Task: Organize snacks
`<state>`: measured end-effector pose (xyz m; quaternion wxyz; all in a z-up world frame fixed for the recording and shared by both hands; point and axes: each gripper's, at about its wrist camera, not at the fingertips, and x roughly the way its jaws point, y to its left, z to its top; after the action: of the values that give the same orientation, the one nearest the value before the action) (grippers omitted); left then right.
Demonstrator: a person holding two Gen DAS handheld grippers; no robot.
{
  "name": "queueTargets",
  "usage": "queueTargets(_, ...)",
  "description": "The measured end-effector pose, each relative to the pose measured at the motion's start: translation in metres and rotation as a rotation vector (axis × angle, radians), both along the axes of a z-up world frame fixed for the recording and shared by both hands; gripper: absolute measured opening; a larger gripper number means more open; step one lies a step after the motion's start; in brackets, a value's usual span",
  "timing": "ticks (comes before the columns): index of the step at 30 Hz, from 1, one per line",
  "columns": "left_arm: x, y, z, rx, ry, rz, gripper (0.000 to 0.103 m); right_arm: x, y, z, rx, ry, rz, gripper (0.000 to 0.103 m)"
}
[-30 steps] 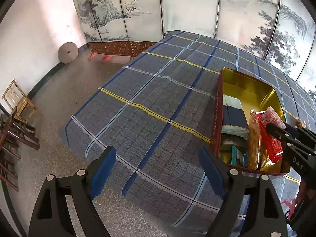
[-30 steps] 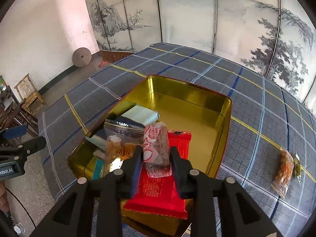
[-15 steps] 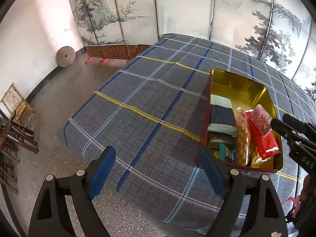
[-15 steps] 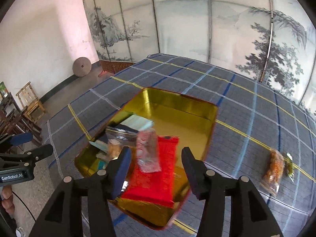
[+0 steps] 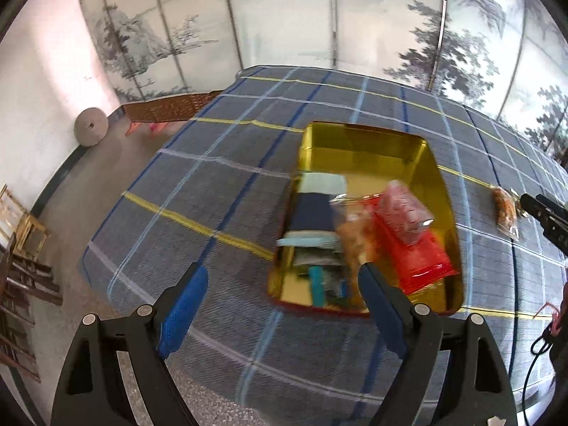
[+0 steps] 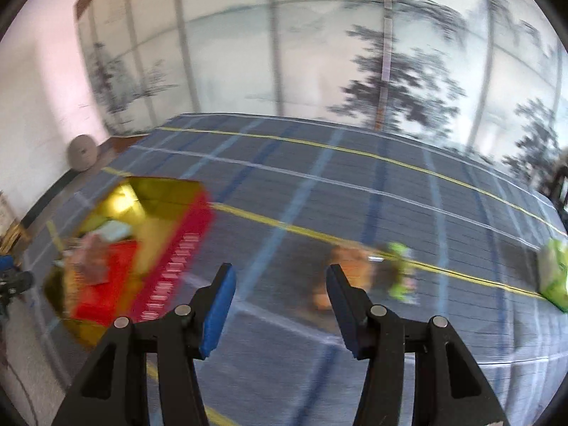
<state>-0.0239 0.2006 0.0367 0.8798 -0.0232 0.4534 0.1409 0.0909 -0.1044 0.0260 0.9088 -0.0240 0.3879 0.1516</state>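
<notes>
Left wrist view: the left tongs (image 5: 280,303) stand wide apart with nothing between them, over the near-left part of the worktop (image 5: 198,184), which wears a blue-grey plaid cloth. The gold tin (image 5: 440,184) sits toward the middle of the worktop. Inside it a pale pink packet (image 5: 403,213) lies on a red packet (image 5: 419,259), with an orange snack bag (image 5: 353,238) beside them and dark blue and pale green packs (image 5: 314,209) along the tin's left wall. An orange snack packet (image 5: 504,207) lies on the cloth well to the right of the tin, just beside the tip of the right tongs (image 5: 543,213) at the picture's edge.

In the right wrist view, much blurred, the right tongs (image 6: 280,289) are apart and empty, their jaws having just been opening. The orange packet (image 6: 346,266) lies on the cloth behind the right finger, touching a green-ended wrapper (image 6: 401,273). A light green bag (image 6: 553,273) lies toward the worktop's right edge. The tin (image 6: 191,234) stands off to the left, its outer wall red.
</notes>
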Motion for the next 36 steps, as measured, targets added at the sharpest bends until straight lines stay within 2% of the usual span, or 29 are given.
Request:
queueTargets(6,0.023,-0.027,0.001,0.004,0.008,-0.041,0.084,0.031,-0.054,-0.017,-0.017,0.03,-0.103,0.054)
queueTargets(11,0.043,-0.057,0.001,-0.001,0.008,-0.104,0.084,0.061,-0.077,-0.04,-0.002,0.079,-0.148,0.053)
queueTargets(13,0.051,-0.071,0.0,-0.004,0.002,-0.137,0.084,0.07,-0.08,-0.05,-0.008,0.094,-0.15,0.047)
queueTargets(18,0.075,-0.109,-0.003,-0.004,0.005,-0.204,0.084,0.084,-0.083,-0.068,-0.012,0.12,-0.141,0.041)
queueTargets(25,0.097,-0.159,-0.017,0.009,-0.012,-0.272,0.084,0.085,-0.077,-0.077,-0.045,0.097,-0.105,0.036)
queueTargets(26,0.1,-0.166,-0.019,0.002,-0.017,-0.284,0.084,0.085,-0.077,-0.077,-0.043,0.094,-0.095,0.033)
queueTargets(27,0.102,-0.17,-0.021,0.004,-0.019,-0.286,0.084,0.085,-0.076,-0.077,-0.046,0.095,-0.086,0.026)
queueTargets(36,0.119,-0.212,-0.035,0.033,-0.016,-0.353,0.084,0.074,-0.092,-0.076,-0.064,0.089,-0.069,0.025)
